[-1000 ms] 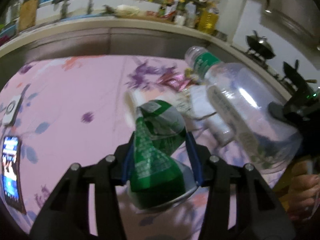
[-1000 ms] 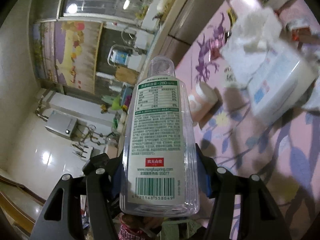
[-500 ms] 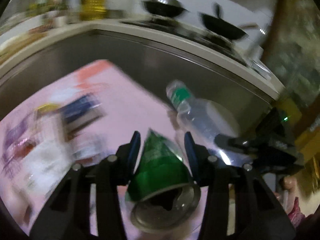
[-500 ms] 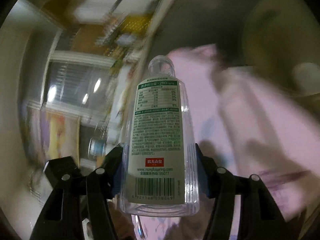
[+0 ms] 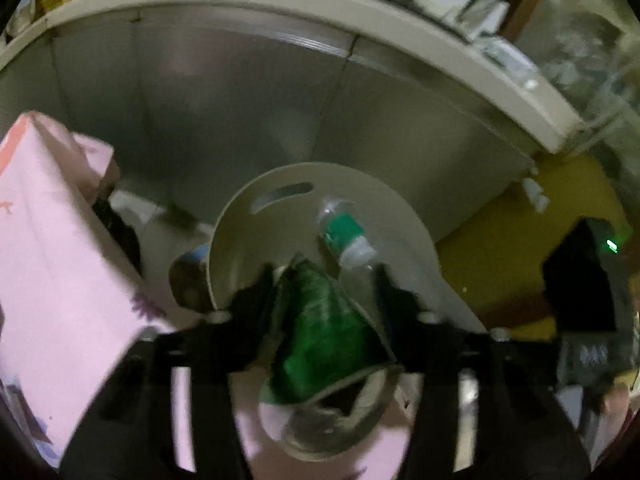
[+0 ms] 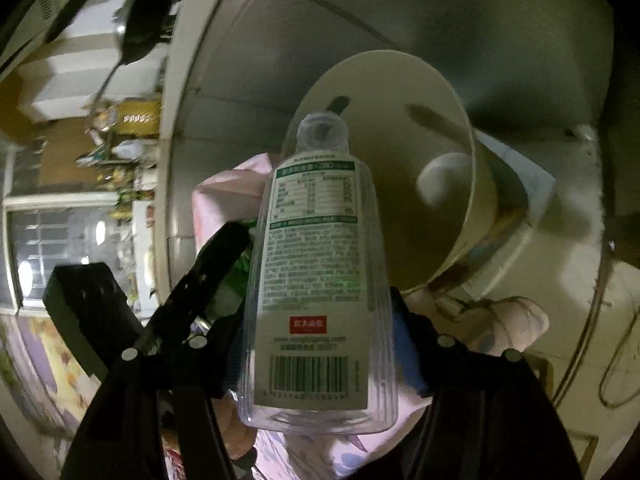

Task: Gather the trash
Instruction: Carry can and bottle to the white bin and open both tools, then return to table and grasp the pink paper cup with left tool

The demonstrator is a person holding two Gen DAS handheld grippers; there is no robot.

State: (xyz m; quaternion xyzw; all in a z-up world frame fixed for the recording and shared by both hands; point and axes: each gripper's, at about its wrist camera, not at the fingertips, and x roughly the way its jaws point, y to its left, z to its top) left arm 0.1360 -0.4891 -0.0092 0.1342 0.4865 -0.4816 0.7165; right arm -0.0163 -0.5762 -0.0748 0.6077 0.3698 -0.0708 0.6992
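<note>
— Where a second ago we looked across the pink flowered tablecloth at the litter on it, what do we face now?

— We now look down over its edge at a beige bin on the floor by the grey cabinet fronts; both hands have swung there.

— And our left gripper?

— Its jaws have just been opening. The crushed green cup sits between them, leaning toward the left finger, with a gap showing on the right side; earlier the pads pinched it. Whether the left pad presses it, we cannot tell through the blur.

— And the right gripper?

— It clamps the clear bottle at its base, cap aimed into the bin's mouth, as before. Its jaws have widened a little, yet the bottle sits the same. From the left view, that bottle's green-banded neck hangs over the bin.

— Anything inside?

— A pale round lump lies against the bin's inner wall.
</note>
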